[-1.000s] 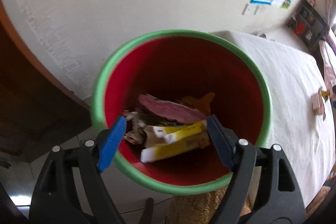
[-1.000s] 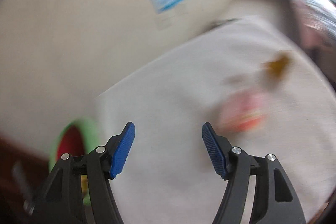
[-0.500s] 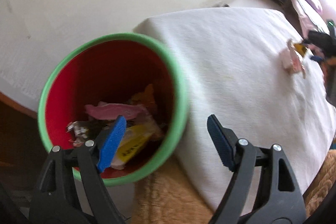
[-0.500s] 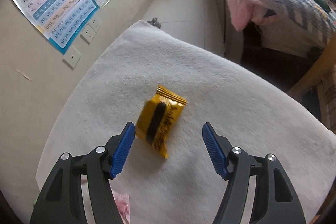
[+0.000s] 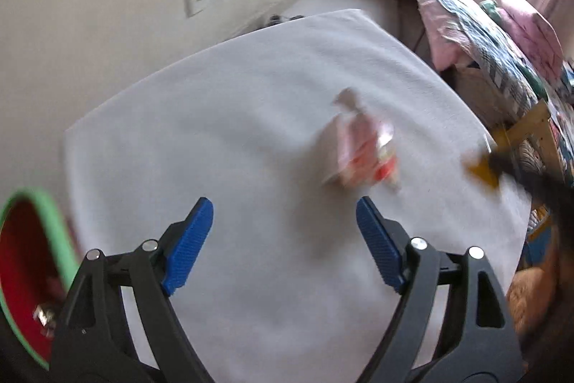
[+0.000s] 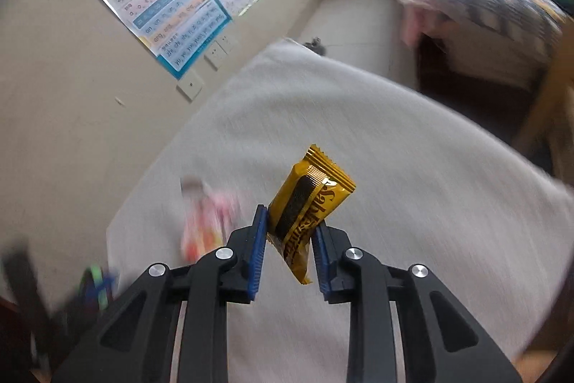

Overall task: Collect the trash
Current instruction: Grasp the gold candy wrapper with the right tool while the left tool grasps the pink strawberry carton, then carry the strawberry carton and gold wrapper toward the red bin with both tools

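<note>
My right gripper [image 6: 289, 236] is shut on a yellow snack wrapper [image 6: 305, 203] and holds it above the white-covered table [image 6: 412, 185]. A pink and orange wrapper [image 6: 206, 221] lies on the cloth to its left; it also shows blurred in the left wrist view [image 5: 362, 149]. My left gripper [image 5: 285, 239] is open and empty over the table [image 5: 215, 131], just short of that wrapper. The red bin with a green rim [image 5: 32, 261] sits at the far left, holding trash. The yellow wrapper [image 5: 482, 169] shows blurred at the right.
A wall with posters [image 6: 168, 9] and sockets stands behind the table. A bed with patterned bedding [image 5: 495, 34] lies to the right. A wooden chair frame [image 5: 527, 128] stands beside the table's right edge.
My right gripper closed on the yellow wrapper and lifted it off the cloth. My left gripper swung right, from over the bin to over the table.
</note>
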Available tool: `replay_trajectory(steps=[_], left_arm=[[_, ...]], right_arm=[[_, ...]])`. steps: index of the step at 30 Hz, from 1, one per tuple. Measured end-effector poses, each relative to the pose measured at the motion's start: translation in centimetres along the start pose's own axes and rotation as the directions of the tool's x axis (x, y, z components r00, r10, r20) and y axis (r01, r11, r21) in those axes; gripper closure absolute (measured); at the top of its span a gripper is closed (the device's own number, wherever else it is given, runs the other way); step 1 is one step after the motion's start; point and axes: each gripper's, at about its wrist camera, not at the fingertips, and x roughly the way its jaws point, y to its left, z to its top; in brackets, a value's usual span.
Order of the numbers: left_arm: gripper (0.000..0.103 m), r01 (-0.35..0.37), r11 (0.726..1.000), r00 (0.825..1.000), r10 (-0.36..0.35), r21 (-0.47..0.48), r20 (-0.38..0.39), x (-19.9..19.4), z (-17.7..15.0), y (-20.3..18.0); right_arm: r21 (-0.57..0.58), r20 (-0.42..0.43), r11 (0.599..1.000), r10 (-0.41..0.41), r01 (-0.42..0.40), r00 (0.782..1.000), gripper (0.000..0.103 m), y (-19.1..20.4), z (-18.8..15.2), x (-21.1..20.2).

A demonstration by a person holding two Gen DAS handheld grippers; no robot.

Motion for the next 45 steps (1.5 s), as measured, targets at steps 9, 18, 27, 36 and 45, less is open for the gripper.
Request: replay_trajectory(steps=[9,18,27,36,45], left_arm=[[0.025,0.049,0.998,0.994,-0.052,-0.034,-0.092,6.0,4.2,-4.8],[0.049,0.048,0.997,0.989,-0.055,-0.052,-0.140,5.9,2.8,-3.8],[0.049,0.039,0.998,0.994,-0.044,-0.049,-0.101,0.9,-0.8,-1.2],[0.049,0.085,0.996,0.996,-0.086,-0.041,-0.017,-4.1,-4.0,0.6],[0.048,0.063,0.997,0.998,-0.063,0.032,-0.025,-5.2,-6.0,0.8]], right_arm=[[0.050,0.008,0.999,0.004,-0.005,1.000,0.078,-2.0,-4.3,-3.3],[-0.058,0.054,0.998,0.014,-0.011,0.998,0.078,0.3,-4.3,-5.1],[-0.129,0.084,0.992,0.009,0.002,0.996,0.078,2.5,-4.6,-6.0],[-0.200,0.075,0.980,0.025,-0.010,0.997,0.077,5.3,-6.0,-6.5],[-0.254,-0.001,0.967,0.017,-0.017,1.000,0.077,7.0,-7.4,-5.1]])
